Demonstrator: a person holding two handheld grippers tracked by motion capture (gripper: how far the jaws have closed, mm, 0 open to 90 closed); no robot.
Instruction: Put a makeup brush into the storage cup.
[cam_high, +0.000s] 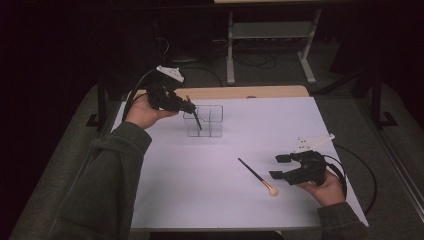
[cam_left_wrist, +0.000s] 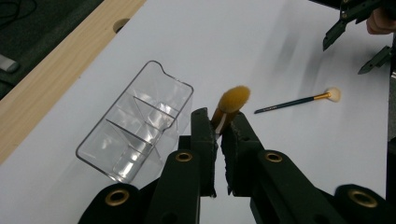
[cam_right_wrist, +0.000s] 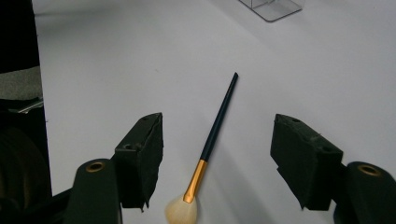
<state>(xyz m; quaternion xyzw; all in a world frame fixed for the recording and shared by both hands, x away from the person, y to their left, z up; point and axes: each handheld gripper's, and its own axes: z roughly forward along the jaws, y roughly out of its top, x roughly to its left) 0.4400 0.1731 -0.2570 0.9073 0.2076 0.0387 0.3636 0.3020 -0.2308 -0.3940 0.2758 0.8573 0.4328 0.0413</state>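
left tool (cam_left_wrist: 218, 133) pinching makeup brush (cam_left_wrist: 231, 103) | lower handle-first into clear organizer (cam_left_wrist: 135, 128) | right tool (cam_right_wrist: 217, 158) spread over second brush (cam_right_wrist: 212, 140)

black tongs (cam_left_wrist: 218, 135), orange-bristled brush (cam_left_wrist: 232, 100)

Glossy clear plastic organizer (cam_left_wrist: 135, 128)

Two makeup brushes — one (cam_left_wrist: 232, 100) clamped in a gripper, one (cam_high: 257, 177) lying on the table. One clear plastic organizer (cam_high: 204, 121) — three compartments. Two grippers: left (cam_high: 187, 106), right (cam_high: 278, 166).
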